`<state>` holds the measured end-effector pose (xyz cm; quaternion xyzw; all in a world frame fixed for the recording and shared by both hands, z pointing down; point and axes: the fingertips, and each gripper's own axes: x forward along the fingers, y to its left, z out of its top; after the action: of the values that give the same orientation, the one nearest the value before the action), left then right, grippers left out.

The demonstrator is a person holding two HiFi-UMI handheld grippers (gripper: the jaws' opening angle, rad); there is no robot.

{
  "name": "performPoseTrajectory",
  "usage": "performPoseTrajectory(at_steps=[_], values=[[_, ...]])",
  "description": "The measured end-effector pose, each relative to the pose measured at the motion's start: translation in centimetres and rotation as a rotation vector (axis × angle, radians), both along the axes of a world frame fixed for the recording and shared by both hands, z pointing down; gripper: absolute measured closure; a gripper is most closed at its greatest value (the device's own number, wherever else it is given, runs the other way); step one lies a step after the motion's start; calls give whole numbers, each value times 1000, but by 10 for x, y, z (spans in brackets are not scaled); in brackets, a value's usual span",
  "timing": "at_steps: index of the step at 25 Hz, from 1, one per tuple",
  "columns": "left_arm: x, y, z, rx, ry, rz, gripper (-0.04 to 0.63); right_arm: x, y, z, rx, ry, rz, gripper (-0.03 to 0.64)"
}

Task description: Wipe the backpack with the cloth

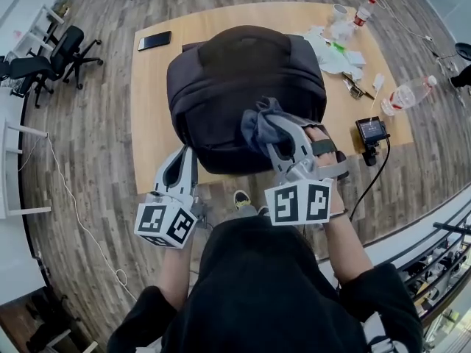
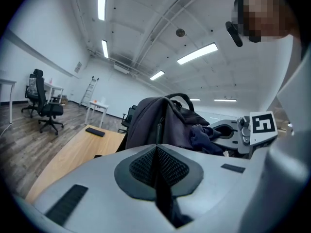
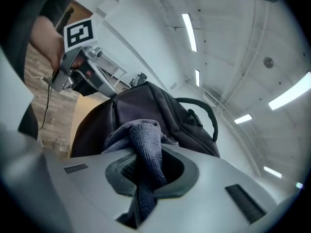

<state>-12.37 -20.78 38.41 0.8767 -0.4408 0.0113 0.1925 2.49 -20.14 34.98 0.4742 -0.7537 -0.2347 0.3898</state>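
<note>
In the head view the backpack [image 1: 243,87] stands on the table [image 1: 151,123], close to its near edge. My right gripper [image 1: 271,126] is clamped on the cloth [image 1: 257,127], which rests against the backpack. My left gripper [image 1: 185,153] is beside its lower corner.

In the left gripper view my jaws are pressed together, with nothing between them. Nothing steadies the backpack, so I think rubbing may push it over.

In the right gripper view only a fold is pinched, and it may slip out. I can read no brand, only square markers.
</note>
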Motion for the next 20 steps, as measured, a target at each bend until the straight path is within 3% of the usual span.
performPoseTrajectory(at_steps=[3, 10, 14, 20], values=[[3, 4, -4, 1, -11, -9, 580, 1, 11, -3, -28, -132, -6, 580], [14, 21, -5, -5, -4, 12, 580, 7, 45, 7, -32, -262, -3, 580], [24, 33, -3, -6, -5, 31, 580, 27, 56, 30, -42, -254, 52, 580], [29, 56, -2, 1, -1, 35, 580, 76, 51, 17, 77, -196, 182, 580]])
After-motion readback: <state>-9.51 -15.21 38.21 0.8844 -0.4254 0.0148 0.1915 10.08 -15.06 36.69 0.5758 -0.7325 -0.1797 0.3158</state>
